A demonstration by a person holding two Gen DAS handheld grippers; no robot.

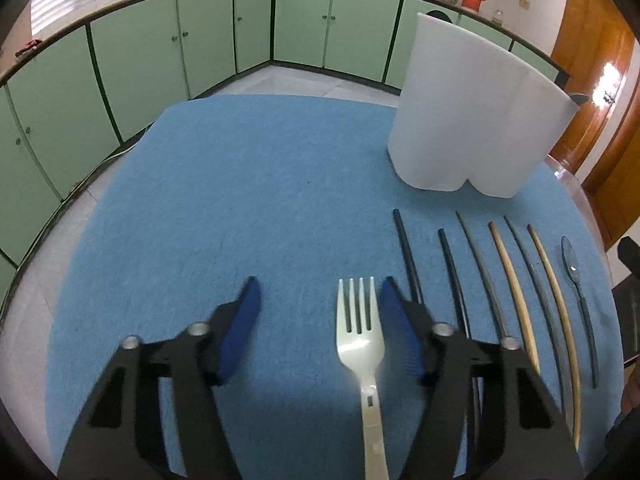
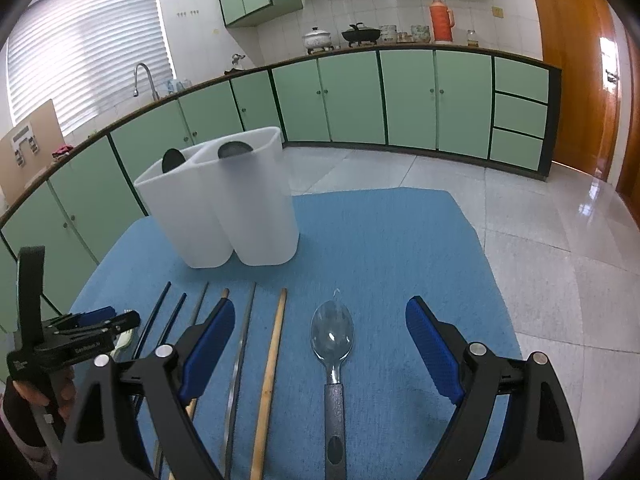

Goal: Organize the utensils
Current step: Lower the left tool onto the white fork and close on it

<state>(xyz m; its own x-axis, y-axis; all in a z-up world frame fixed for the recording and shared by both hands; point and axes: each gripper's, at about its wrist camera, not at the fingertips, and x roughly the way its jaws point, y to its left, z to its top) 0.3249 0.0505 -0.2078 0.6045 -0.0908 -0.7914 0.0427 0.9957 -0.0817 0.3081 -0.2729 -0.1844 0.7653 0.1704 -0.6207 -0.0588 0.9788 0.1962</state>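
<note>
- The left claw (image 1: 316, 292) is low over the blue mat (image 1: 248, 184) on the counter, with its jaws partly apart
- The white fork (image 1: 360, 344) lies flat on the mat between the two blue pads (image 1: 240, 332), prongs pointing away
- The fork is much nearer the right pad; whether that pad touches it I cannot tell, and the left pad is well apart from it
- The left claw has no hold on the fork
- The right claw (image 2: 320, 316) has its jaws wide apart and holds nothing
- The spoon (image 2: 332, 340) lies flat on the mat between its pads, a bit nearer the left one, bowl pointing away
- Neither pad touches the spoon
- Also between the right claw's pads, left of the spoon, lie a tan stick (image 2: 272, 356) and a grey stick (image 2: 242, 352)
- More chopsticks (image 1: 452, 264) lie in a row between the fork and the spoon
- The white holder (image 2: 224, 200) stands upright at the far side of the mat, beyond the row, with two cups side by side
- A dark round thing sticks up in each cup
- From the right claw's view, the left claw shows at the left edge, held by a hand (image 2: 44, 396)
</note>
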